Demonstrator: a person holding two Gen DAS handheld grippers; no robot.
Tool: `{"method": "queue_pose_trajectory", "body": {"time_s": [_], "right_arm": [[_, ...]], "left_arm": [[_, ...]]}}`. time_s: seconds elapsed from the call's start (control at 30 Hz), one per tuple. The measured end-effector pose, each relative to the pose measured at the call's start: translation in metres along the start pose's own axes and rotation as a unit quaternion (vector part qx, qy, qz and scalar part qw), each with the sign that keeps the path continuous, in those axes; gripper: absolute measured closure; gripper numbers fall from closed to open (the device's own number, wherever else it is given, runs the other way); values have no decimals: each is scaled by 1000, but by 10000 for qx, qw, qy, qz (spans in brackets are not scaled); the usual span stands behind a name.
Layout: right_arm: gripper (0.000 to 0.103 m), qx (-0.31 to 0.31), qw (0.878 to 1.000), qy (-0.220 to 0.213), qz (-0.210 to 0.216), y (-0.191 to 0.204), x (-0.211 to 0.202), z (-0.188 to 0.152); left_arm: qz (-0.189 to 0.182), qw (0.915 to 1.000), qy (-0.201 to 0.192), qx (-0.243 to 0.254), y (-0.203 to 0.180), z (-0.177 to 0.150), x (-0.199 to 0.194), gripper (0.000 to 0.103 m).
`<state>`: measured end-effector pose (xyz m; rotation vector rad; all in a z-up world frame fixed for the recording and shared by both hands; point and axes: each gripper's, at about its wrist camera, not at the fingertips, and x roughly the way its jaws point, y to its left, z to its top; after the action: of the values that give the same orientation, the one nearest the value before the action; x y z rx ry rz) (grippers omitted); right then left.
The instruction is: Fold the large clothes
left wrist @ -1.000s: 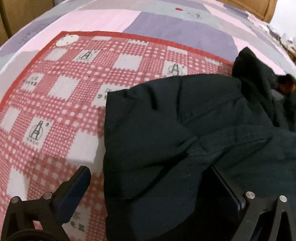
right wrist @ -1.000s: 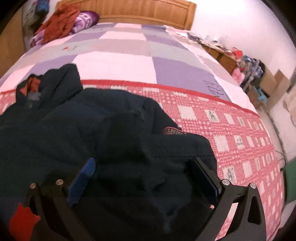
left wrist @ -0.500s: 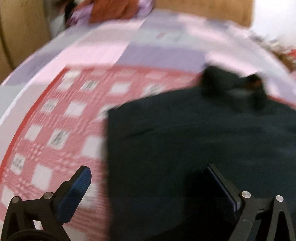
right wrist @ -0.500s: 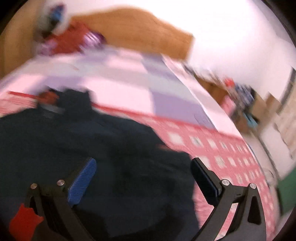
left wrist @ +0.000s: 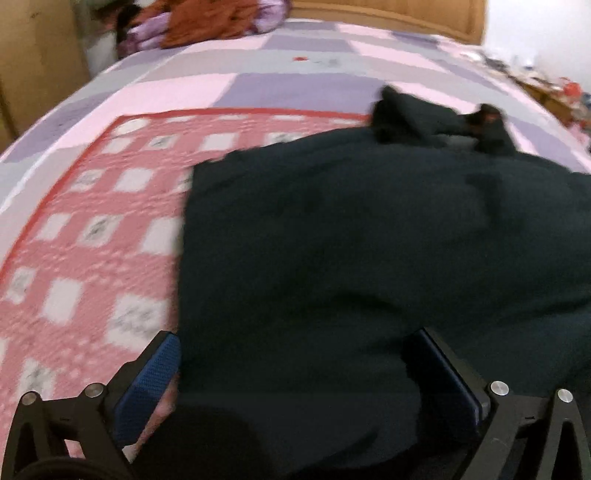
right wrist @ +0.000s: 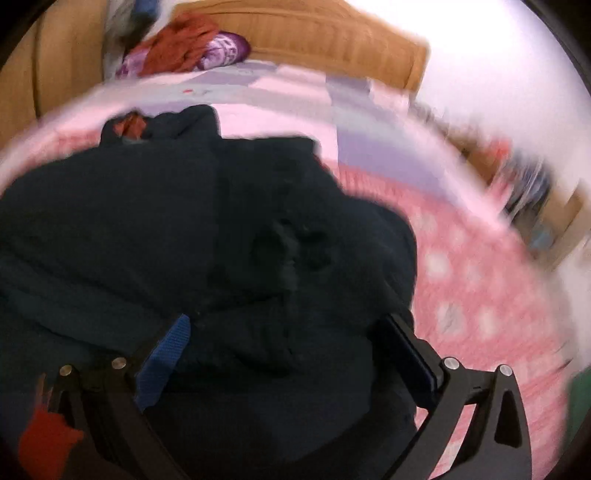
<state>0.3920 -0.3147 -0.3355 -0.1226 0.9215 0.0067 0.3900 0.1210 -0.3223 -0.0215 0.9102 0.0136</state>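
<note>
Here, nearest the lens, the left gripper (left wrist: 299, 373) stands with its jaws wide, the near hem of the bulky dark navy jacket (left wrist: 369, 240) lying between its blue pads, not pinched. The right gripper (right wrist: 291, 350) is likewise spread wide, with a rumpled mound of the same cloth between its fingers.

The jacket lies spread over the red-and-white checked blanket (left wrist: 92, 229), its hood (left wrist: 436, 118) toward the far end, on the pink and purple patchwork bedsheet (left wrist: 295, 81). Beyond, a heap of rust-coloured clothing (left wrist: 210, 18) sits by the wooden headboard (left wrist: 388, 11).

I judge a fold is just starting: next, both jaws must close on the hem and carry it toward the hood.
</note>
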Motion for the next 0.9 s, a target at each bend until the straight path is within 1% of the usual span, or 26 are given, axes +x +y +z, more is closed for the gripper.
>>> {"method": "queue_pose_trajectory", "body": {"time_s": [0.07,0.1,0.13,0.17,0.2,0.23,0.27,0.3,0.33,0.37,0.4,0.43,0.47,0.5,0.53,0.57,0.6,0.63,0.67,0.7,0.73,0.77,0.8,0.83,0.87,0.9], "right_arm": [[0,-27,10000,-16,-72,-10,-6,-5],[0,-72,9998,-32,-166,-7,-10,-6],[0,-144,9992,-96,-350,-2,-17,-6],[0,-215,9979,-200,-578,5,-25,-6],[0,-222,9980,-277,-521,13,-34,-5],[0,-195,9989,-363,-224,25,-47,-9],[0,-259,9987,-440,43,40,-60,-15],[0,-427,9976,-486,244,54,-68,-20],[0,-727,9950,-498,462,75,-78,-32],[0,-1036,9914,-438,670,96,-84,-44],[0,-1271,9878,-356,830,110,-87,-54],[0,-1487,9844,-222,911,121,-86,-67],[0,-1717,9810,59,905,127,-80,-84],[0,-1833,9794,264,801,124,-72,-97],[0,-1746,9814,269,748,108,-69,-107],[0,-1388,9874,215,728,81,-70,-112],[0,-1096,9920,244,582,59,-69,-112],[0,-806,9957,264,364,30,-69,-114],[0,-644,9974,275,147,9,-70,-116],[0,-445,9983,361,-51,-17,-70,-122],[0,-225,9986,459,-98,-38,-69,-127],[0,37,9985,533,-73,-60,-70,-133],[0,170,9979,593,-206,-76,-72,-137],[0,179,9971,641,-367,-86,-76,-141],[0,162,9960,691,-541,-91,-80,-145],[0,184,9952,706,-645,-93,-85,-146]], "left_arm": [[136,9996,101,-247,9,-4,-1,0],[238,9990,135,-342,9,-5,-5,0],[360,9985,150,-376,3,-6,-13,3],[325,9989,99,-319,-6,-8,-24,3],[208,9994,35,-267,-14,-11,-33,4],[2,9998,-53,-184,-28,-16,-45,4],[-282,9996,-73,-59,-51,-26,-59,4],[-430,9991,-41,-2,-62,-33,-66,3],[-637,9979,46,72,-79,-45,-73,3],[-855,9959,232,164,-100,-61,-77,3],[-956,9943,409,249,-114,-74,-77,3],[-1012,9922,618,393,-128,-91,-75,3],[-912,9906,837,590,-139,-110,-70,3],[-733,9902,939,724,-142,-124,-67,3],[-647,9917,768,803,-137,-140,-72,3],[-643,9931,658,730,-128,-146,-77,2],[-607,9948,628,523,-114,-151,-82,2],[-435,9961,647,416,-106,-152,-84,1],[-82,9964,760,357,-92,-155,-85,1],[53,9964,778,324,-79,-160,-88,1],[170,9967,740,300,-69,-165,-94,1],[418,9959,746,298,-57,-172,-101,1],[446,9958,748,299,-51,-176,-105,3],[581,9951,723,337,-48,-178,-110,3],[762,9937,730,371,-45,-182,-116,3],[790,9935,761,305,-45,-184,-121,4]]}}
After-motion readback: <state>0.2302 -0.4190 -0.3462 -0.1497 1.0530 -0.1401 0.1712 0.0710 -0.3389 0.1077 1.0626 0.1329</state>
